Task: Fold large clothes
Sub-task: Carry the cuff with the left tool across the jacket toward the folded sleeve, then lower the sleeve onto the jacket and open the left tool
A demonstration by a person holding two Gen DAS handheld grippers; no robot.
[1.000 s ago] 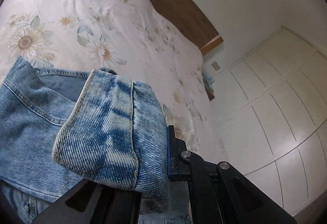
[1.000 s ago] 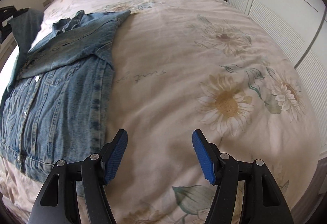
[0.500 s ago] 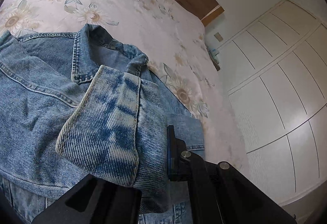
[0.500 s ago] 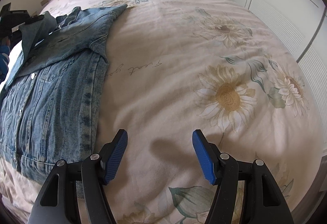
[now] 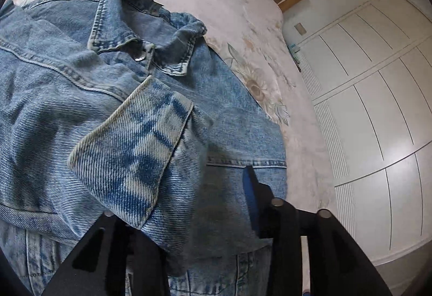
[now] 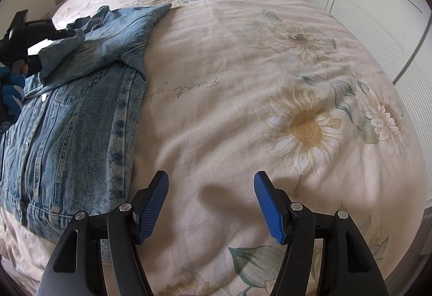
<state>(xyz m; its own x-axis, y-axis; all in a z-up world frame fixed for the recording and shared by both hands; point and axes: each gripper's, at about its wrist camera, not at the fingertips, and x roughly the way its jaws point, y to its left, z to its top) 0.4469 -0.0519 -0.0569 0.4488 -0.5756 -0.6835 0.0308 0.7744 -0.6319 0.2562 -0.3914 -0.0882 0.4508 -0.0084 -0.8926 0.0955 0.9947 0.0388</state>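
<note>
Left wrist view: your left claw is opening, the faded blue denim sleeve cuff between its jaws, over the blue denim jacket on the flowered bed. Your right claw stands wide and empty; the jacket's long edge runs toward twelve, at its ten o'clock.

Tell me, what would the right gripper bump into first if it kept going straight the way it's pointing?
Probably the flowery bedspread. The right gripper is open, holding nothing, and points down at bare sheet just beside the denim jacket. Nothing seems to be in between, though depth is hard to judge.
</note>
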